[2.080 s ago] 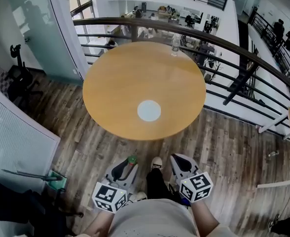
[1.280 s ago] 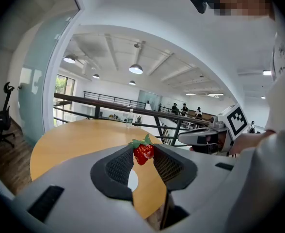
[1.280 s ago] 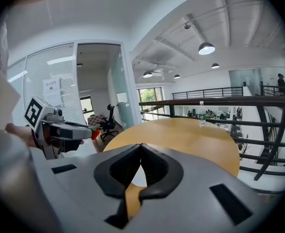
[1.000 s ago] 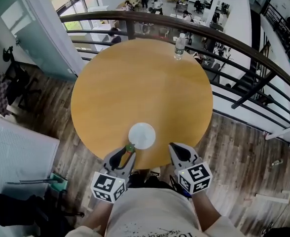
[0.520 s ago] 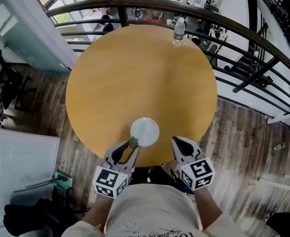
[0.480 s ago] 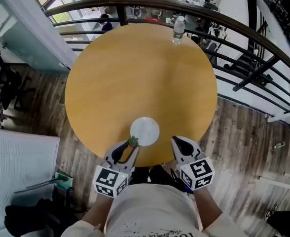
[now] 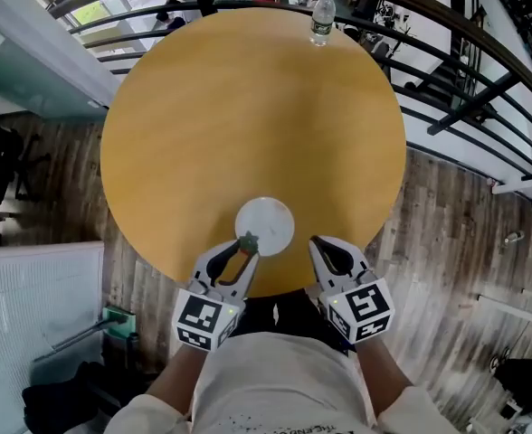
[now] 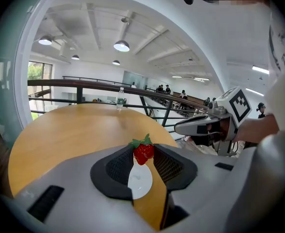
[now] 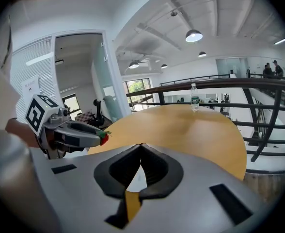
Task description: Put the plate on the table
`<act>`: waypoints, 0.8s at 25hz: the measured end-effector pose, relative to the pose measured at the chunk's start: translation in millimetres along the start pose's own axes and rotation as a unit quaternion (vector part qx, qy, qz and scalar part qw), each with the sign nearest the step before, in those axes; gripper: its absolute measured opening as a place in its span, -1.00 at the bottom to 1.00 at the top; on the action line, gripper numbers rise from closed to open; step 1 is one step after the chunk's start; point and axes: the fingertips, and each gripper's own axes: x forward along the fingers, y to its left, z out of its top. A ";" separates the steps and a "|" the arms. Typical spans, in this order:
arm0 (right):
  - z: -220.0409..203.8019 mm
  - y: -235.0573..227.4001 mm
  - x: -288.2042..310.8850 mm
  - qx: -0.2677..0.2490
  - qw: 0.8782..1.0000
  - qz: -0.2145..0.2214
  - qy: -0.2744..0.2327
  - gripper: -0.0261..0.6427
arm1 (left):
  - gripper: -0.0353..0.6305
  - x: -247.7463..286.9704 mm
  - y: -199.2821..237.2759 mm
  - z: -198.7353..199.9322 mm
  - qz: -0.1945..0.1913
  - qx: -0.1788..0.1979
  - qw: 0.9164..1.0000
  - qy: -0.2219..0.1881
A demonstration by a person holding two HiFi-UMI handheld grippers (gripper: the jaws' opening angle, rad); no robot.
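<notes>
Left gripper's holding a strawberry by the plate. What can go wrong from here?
1. The strawberry is pinched only at the tips of the left gripper; it may slip or bruise.
2. The plate lies near the front edge of the table; a bump could slide it off.
3. The right gripper is shut and empty, so nothing steadies the plate.

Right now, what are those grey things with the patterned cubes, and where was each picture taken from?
They are hand-held grippers; a person carries one on each side. The top-down picture comes from a camera on the person's head; the other two cameras ride on the grippers. On the round wooden table are a white plate, near the person, and a water bottle at the far edge. The left gripper pinches a strawberry between its fingers; the right gripper is shut, empty.
</notes>
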 end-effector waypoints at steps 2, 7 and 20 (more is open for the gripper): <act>-3.4 -1.7 5.8 0.002 1.000 -0.002 0.004 -0.86 | -0.46 5.6 3.7 -5.3 -0.003 0.006 1.000 0.008; -16.7 -5.1 19.6 0.012 1.000 -0.004 0.016 -0.86 | -0.46 21.5 9.4 -21.1 -0.012 0.014 0.999 0.028; -43.6 -17.1 40.3 0.036 0.999 -0.006 0.029 -0.86 | -0.46 61.2 21.4 -50.5 -0.019 0.040 0.997 0.069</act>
